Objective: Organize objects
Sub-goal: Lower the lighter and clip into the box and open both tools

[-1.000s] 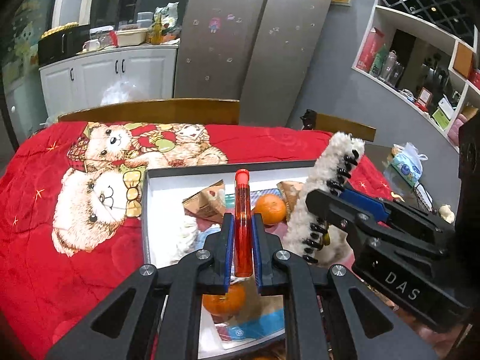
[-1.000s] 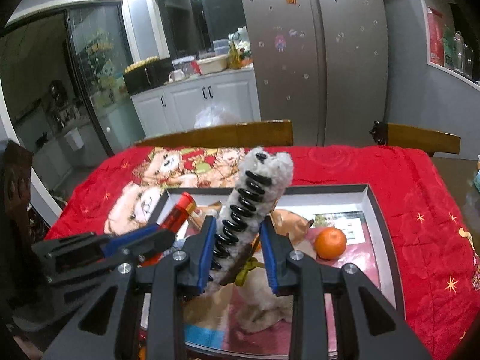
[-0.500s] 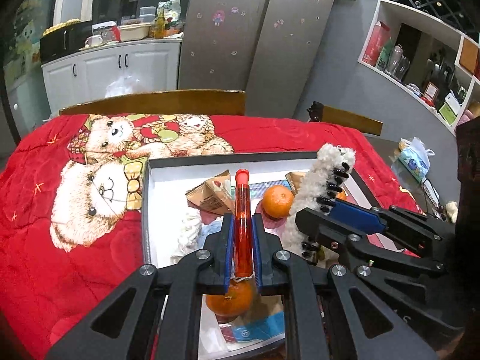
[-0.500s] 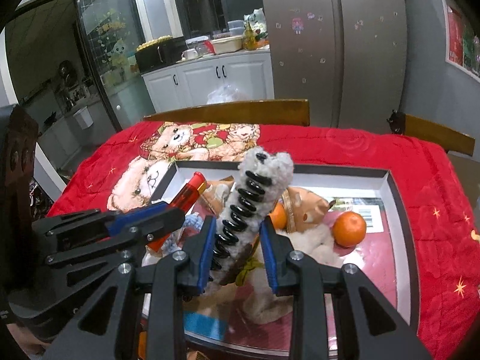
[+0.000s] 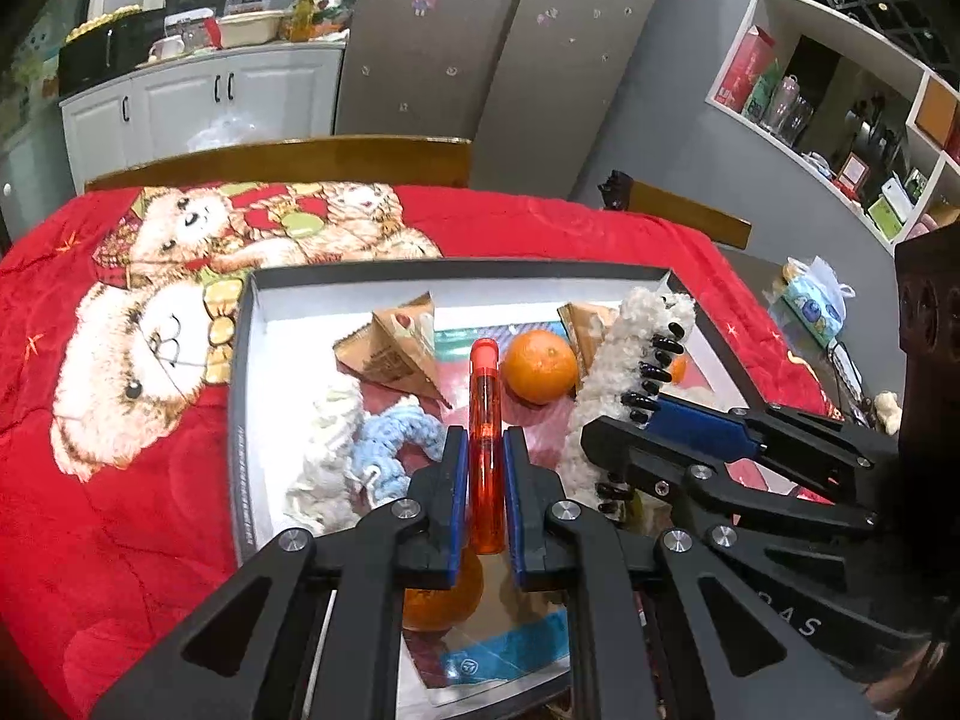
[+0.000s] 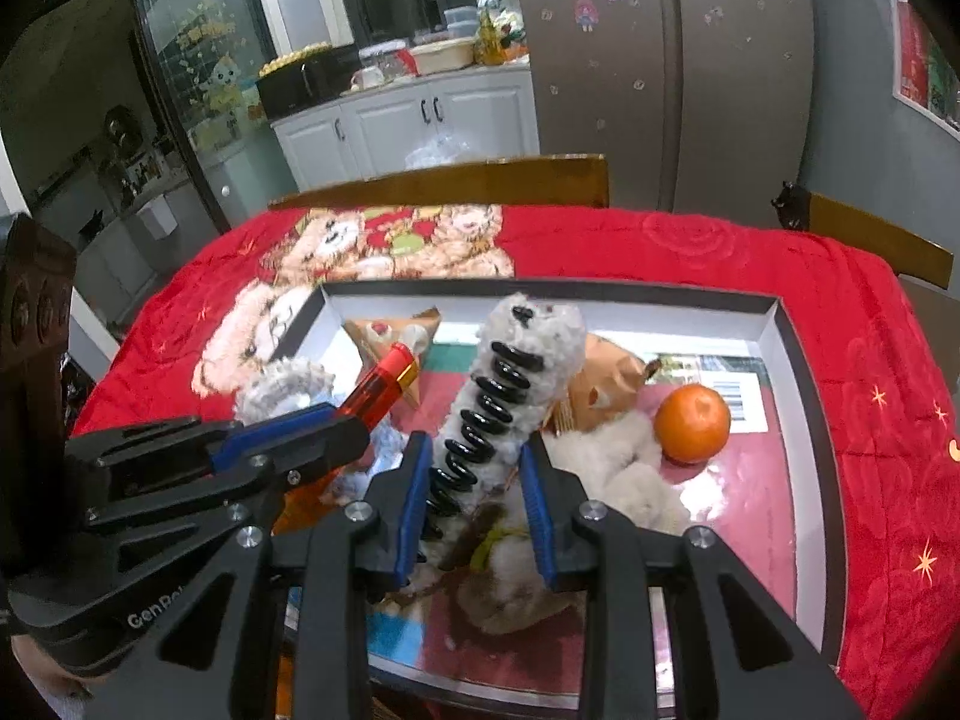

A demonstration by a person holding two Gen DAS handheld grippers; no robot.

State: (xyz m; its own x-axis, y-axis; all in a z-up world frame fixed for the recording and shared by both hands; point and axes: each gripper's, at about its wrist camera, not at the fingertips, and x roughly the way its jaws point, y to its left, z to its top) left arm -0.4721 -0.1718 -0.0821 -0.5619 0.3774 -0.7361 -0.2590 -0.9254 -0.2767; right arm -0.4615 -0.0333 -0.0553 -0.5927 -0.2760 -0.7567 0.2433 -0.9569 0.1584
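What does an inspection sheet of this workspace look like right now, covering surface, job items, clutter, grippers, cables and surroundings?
Surface: red bear-print blanket over the table, with a shallow dark-rimmed tray on it.
Job's things: orange tube and fluffy white toy with black coil, both held above the tray.
Clutter: in the tray, oranges, a paper pyramid carton, a blue crochet piece, plush and printed packets.
Grippers: left gripper shut on the orange tube; right gripper shut on the fluffy toy.
Cables: nothing seen.
Surroundings: fridge, white cabinets, wall shelves, wooden chairs.
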